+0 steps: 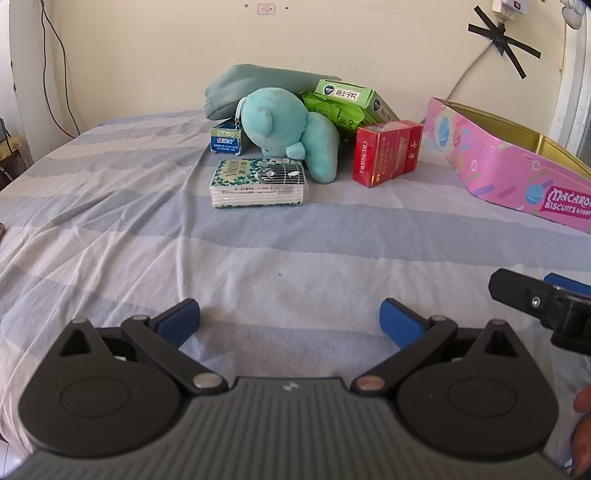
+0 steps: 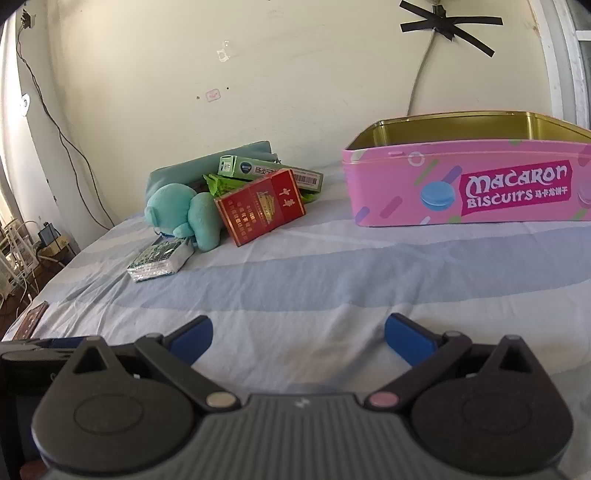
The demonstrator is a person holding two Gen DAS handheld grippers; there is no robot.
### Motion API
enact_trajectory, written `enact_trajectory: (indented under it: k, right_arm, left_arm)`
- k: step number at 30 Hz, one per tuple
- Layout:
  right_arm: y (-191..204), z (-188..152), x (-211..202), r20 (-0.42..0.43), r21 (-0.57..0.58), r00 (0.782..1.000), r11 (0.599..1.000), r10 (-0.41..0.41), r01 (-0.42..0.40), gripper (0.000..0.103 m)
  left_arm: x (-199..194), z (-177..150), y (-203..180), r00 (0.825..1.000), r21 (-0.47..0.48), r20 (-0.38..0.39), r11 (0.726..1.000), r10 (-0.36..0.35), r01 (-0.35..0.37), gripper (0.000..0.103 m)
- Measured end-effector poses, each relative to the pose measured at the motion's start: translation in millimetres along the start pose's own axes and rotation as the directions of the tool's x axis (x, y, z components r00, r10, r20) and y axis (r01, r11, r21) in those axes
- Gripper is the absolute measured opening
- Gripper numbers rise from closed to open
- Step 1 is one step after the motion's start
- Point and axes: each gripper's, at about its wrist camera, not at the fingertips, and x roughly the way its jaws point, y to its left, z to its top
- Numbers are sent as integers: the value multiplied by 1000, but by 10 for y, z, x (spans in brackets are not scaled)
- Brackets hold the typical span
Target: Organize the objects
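A pile of objects lies on the striped bed sheet [image 1: 258, 243]: a teal plush toy [image 1: 291, 129] [image 2: 184, 214], a tissue pack [image 1: 258, 182] [image 2: 160, 258], a red cigarette carton [image 1: 386, 153] [image 2: 260, 205], a green medicine box [image 1: 351, 98] [image 2: 266, 171], a small blue box [image 1: 226, 140] and a teal pouch [image 1: 251, 86]. An open pink biscuit tin [image 1: 509, 166] [image 2: 469, 181] stands to the right. My left gripper [image 1: 290, 323] is open and empty, well short of the pile. My right gripper [image 2: 297, 338] is open and empty in front of the tin.
A wall runs behind the bed with cables and black tape [image 2: 447, 22]. The bed's left edge drops to a floor with clutter [image 2: 22, 251]. A small dark card [image 2: 31, 319] lies near that edge. The right gripper's finger shows in the left wrist view [image 1: 535, 299].
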Motion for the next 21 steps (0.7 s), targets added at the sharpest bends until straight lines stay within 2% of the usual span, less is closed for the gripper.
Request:
enact_trajectory:
  k: [21]
  right_arm:
    - [15, -12, -6, 7, -12, 1000, 1000, 1, -1, 103]
  left_arm:
    - [0, -4, 22, 1000, 10, 13, 1000, -12, 11, 103]
